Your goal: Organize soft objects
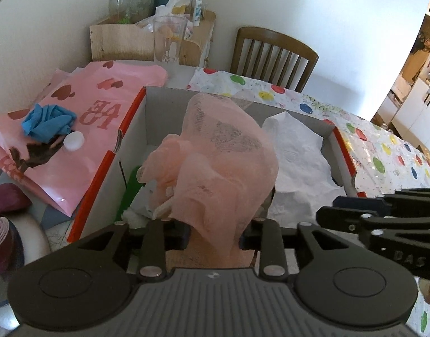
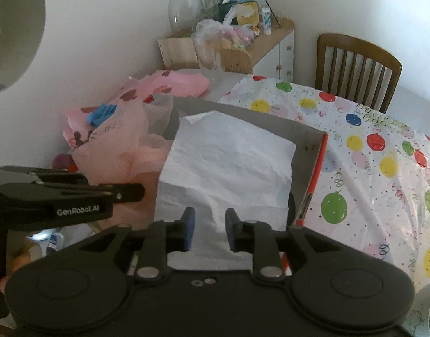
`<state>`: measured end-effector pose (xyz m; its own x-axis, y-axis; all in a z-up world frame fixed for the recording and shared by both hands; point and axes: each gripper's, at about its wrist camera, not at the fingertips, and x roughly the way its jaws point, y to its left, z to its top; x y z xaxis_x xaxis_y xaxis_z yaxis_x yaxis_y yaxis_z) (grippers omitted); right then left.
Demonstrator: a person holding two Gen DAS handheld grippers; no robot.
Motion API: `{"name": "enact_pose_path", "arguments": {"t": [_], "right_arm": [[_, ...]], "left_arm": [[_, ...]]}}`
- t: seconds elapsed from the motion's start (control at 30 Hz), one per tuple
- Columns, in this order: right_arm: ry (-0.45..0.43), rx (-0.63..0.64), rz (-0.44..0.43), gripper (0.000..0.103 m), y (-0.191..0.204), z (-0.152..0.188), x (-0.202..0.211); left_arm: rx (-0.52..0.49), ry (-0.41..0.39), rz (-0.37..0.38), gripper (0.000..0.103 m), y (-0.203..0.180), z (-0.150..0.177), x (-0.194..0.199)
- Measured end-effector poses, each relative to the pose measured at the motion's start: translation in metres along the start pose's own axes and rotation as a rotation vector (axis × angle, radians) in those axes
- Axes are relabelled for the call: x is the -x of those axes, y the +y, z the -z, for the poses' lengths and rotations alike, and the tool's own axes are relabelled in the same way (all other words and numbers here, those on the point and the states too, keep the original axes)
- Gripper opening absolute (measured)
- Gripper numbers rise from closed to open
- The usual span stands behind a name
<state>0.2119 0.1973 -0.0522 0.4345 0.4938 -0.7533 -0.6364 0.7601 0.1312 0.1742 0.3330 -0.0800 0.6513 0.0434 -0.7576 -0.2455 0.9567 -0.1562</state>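
Note:
My left gripper is shut on a peach mesh cloth and holds it up over an open cardboard box with orange-red edges. The cloth hides the fingertips. My right gripper is partly open, its blue pads on either side of a white paper napkin that stands in the box's right half; whether the pads touch it I cannot tell. The napkin also shows in the left wrist view. The peach cloth shows at the left in the right wrist view. Each gripper appears in the other's view.
A pink heart-print bag lies left of the box with a blue crumpled cloth and a white cap on it. A balloon-print tablecloth covers the table on the right. A wooden chair and a cluttered shelf stand behind.

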Motion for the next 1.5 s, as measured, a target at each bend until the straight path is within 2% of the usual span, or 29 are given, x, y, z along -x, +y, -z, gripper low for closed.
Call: {"name": "enact_pose_path", "arguments": {"t": [0.03, 0.1, 0.13, 0.3, 0.43, 0.5, 0.63, 0.73, 0.93, 1.1, 1.23, 1.37, 1.5], "right_arm": [[-0.004, -0.008, -0.007, 0.029, 0.0, 0.0, 0.004], [-0.01, -0.015, -0.019, 0.03, -0.001, -0.001, 0.011], [-0.016, -0.013, -0.023, 0.033, 0.0, 0.0, 0.015], [-0.051, -0.023, -0.036, 0.043, -0.001, 0.002, 0.036], [-0.096, -0.028, -0.044, 0.059, -0.002, 0.005, 0.053], [-0.119, -0.021, -0.049, 0.063, -0.001, 0.007, 0.063], [-0.159, -0.016, -0.063, 0.072, -0.001, 0.011, 0.08], [-0.191, -0.017, -0.078, 0.081, -0.002, 0.015, 0.092], [-0.245, -0.009, -0.082, 0.094, -0.001, 0.028, 0.115], [-0.283, -0.004, -0.073, 0.103, 0.002, 0.038, 0.13], [-0.303, -0.02, -0.056, 0.103, 0.002, 0.046, 0.139], [-0.325, -0.024, -0.034, 0.103, 0.003, 0.055, 0.146], [-0.336, -0.057, -0.035, 0.103, 0.002, 0.062, 0.151]], "left_arm": [[-0.001, -0.003, -0.002, 0.042, 0.0, 0.001, 0.002], [-0.003, -0.007, -0.007, 0.067, -0.001, 0.002, 0.008], [-0.005, -0.02, -0.006, 0.069, -0.001, 0.003, 0.012], [-0.032, -0.066, -0.017, 0.069, -0.006, 0.004, 0.034], [-0.041, -0.092, -0.01, 0.069, -0.011, 0.004, 0.052], [-0.053, -0.108, -0.012, 0.074, -0.014, 0.005, 0.061], [-0.065, -0.132, -0.007, 0.075, -0.018, 0.007, 0.076], [-0.074, -0.145, 0.005, 0.082, -0.022, 0.01, 0.087], [-0.088, -0.153, 0.027, 0.084, -0.033, 0.021, 0.104], [-0.085, -0.159, 0.029, 0.09, -0.039, 0.03, 0.115], [-0.076, -0.164, 0.032, 0.099, -0.042, 0.035, 0.123], [-0.061, -0.178, 0.053, 0.1, -0.043, 0.039, 0.133], [-0.069, -0.197, 0.034, 0.101, -0.047, 0.043, 0.141]]}}
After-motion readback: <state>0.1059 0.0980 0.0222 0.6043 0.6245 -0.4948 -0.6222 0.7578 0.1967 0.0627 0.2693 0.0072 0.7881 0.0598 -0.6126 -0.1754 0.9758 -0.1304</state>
